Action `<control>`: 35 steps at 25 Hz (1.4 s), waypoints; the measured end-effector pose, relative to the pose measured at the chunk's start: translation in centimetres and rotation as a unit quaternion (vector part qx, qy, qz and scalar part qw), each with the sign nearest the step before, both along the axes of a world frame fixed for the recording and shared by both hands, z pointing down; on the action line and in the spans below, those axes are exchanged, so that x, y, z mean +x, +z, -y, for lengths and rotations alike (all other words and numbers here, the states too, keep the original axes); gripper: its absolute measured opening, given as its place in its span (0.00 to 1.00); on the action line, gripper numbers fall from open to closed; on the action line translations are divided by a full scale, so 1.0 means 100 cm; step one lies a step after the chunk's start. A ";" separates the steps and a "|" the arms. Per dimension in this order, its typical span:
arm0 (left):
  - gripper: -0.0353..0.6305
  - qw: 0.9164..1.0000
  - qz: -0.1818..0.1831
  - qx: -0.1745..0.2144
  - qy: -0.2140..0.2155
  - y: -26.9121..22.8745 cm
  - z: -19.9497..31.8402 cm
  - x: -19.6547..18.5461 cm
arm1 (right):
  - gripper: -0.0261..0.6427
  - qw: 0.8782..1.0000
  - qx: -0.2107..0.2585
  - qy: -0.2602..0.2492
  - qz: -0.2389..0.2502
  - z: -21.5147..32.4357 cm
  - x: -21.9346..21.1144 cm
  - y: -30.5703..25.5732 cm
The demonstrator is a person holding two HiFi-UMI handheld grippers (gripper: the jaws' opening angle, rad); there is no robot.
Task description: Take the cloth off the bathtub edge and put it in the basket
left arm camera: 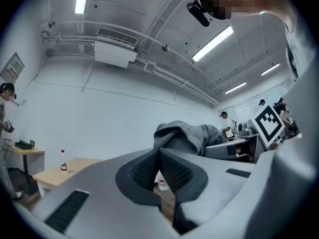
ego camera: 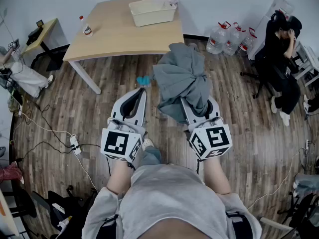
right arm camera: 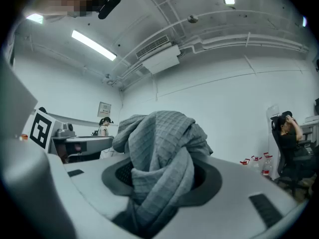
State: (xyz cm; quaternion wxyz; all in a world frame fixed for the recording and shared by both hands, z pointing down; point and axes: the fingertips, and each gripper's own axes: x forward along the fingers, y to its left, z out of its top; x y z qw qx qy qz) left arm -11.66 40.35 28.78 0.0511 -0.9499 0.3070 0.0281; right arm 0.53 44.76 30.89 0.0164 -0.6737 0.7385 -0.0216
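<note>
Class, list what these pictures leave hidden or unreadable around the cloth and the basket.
- Basket contents: head view, too far and too small to tell.
- Right gripper pads: right gripper view, the cloth is bunched over them.
- Bottle label: head view, too small to read.

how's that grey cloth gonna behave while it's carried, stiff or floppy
Probably floppy: the cloth bunches and droops in folds around the fingers. Likely light, since one pinch carries it all. Its waffle weave looks grippy, so slipping seems unlikely, though loose ends may snag the basket rim.
</note>
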 end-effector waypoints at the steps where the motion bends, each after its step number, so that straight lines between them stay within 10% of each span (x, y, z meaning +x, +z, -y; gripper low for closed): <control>1: 0.05 1.000 0.001 0.000 0.000 0.000 -0.001 0.000 | 0.34 1.000 0.000 -0.001 0.000 -0.001 -0.001 0.000; 35: 0.05 0.999 -0.009 0.013 0.038 -0.008 0.185 0.001 | 0.36 0.999 0.023 0.042 -0.008 0.168 -0.006 -0.007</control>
